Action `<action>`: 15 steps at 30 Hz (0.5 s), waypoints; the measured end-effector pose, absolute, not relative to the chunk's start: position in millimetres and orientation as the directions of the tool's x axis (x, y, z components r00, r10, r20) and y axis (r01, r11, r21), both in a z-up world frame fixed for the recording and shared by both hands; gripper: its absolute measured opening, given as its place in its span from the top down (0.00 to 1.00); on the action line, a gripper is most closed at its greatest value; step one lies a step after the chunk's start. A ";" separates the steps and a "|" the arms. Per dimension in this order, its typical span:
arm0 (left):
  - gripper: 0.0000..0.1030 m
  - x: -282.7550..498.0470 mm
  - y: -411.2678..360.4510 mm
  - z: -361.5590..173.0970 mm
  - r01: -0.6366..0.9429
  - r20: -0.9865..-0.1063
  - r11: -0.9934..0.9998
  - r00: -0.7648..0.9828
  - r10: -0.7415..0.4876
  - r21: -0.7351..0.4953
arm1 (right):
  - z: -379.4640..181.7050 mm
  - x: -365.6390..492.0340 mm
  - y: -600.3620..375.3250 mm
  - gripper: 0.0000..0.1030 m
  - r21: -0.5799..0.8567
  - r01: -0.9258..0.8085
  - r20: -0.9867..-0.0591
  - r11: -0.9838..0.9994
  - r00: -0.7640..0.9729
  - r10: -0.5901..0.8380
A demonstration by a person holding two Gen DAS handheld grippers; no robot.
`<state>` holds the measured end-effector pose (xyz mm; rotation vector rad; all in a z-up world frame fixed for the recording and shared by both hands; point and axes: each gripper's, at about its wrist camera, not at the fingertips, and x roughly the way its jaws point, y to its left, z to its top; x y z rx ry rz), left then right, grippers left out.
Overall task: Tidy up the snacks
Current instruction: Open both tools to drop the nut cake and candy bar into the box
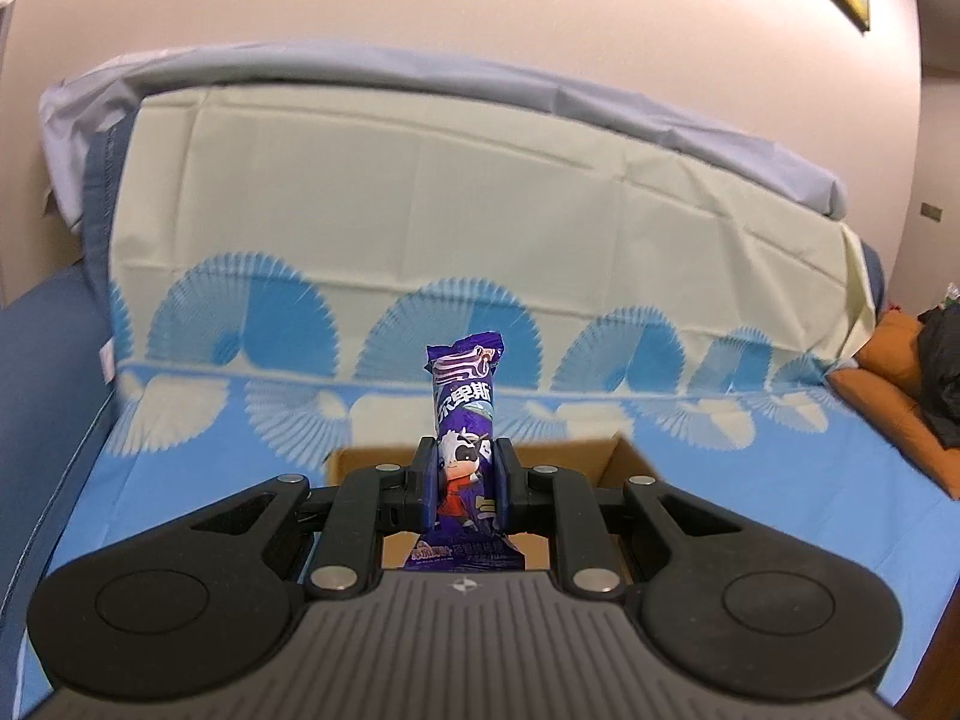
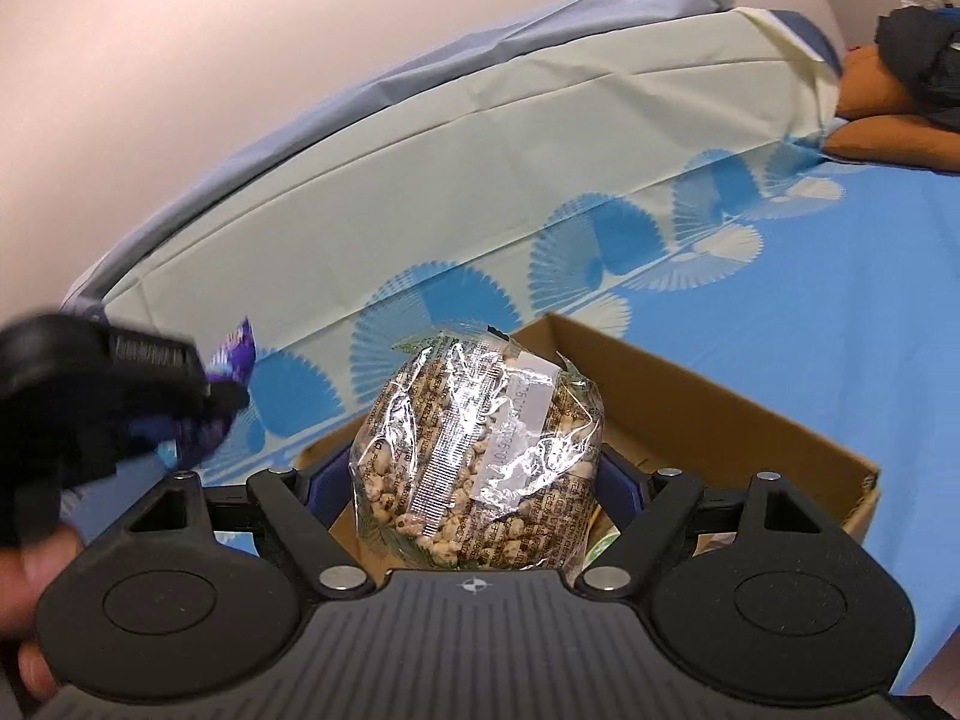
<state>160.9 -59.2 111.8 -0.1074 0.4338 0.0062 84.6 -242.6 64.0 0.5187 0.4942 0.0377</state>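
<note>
My left gripper [image 1: 465, 480] is shut on a purple snack bar wrapper [image 1: 463, 396] with a cartoon cow, held upright above the near edge of an open cardboard box [image 1: 624, 462]. My right gripper [image 2: 474, 480] is shut on a clear bag of puffed grain snacks [image 2: 474, 450], held over the same cardboard box [image 2: 720, 414]. In the right wrist view the left gripper [image 2: 228, 396] shows blurred at the left with the purple wrapper [image 2: 234, 354] in it.
The box sits on a blue cloth with a white fan pattern [image 1: 780, 480]. Behind it rises a cream-covered sofa back [image 1: 480, 192]. An orange cushion [image 2: 888, 138] with dark clothing lies at the far right. A wall stands behind.
</note>
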 end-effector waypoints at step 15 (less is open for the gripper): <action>0.40 147.8 -63.4 145.9 0.074 -0.364 0.992 0.925 -0.108 -0.105 | 60.5 87.4 -232.9 0.06 0.413 0.090 -0.449 0.906 0.886 0.117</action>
